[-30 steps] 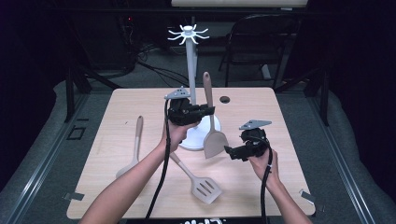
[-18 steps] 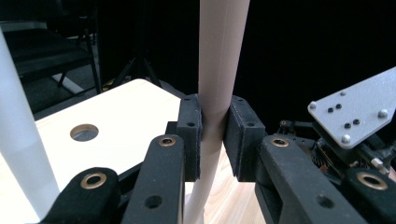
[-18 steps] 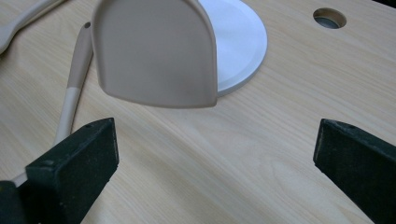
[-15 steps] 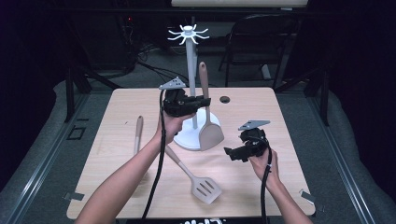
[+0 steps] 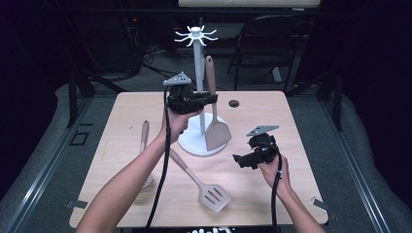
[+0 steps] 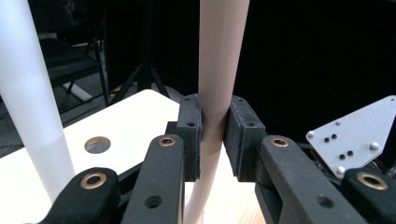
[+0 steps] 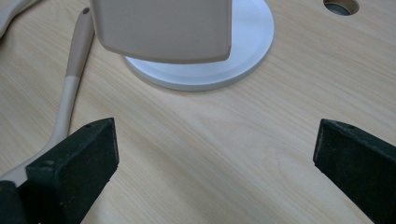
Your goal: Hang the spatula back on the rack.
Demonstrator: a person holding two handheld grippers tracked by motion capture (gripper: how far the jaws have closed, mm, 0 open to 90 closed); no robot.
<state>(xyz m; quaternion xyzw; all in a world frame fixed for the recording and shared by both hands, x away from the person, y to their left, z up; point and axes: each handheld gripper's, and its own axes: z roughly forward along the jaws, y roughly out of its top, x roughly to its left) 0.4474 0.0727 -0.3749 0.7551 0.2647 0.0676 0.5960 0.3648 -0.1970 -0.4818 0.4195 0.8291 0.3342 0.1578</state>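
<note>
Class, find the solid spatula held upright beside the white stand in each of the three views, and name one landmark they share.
High view: solid spatula, centre, beside the stand.
Left gripper view: its handle, top centre, clamped between the jaws.
Right gripper view: its blade, top centre.
Shared landmark: white stand.
</note>
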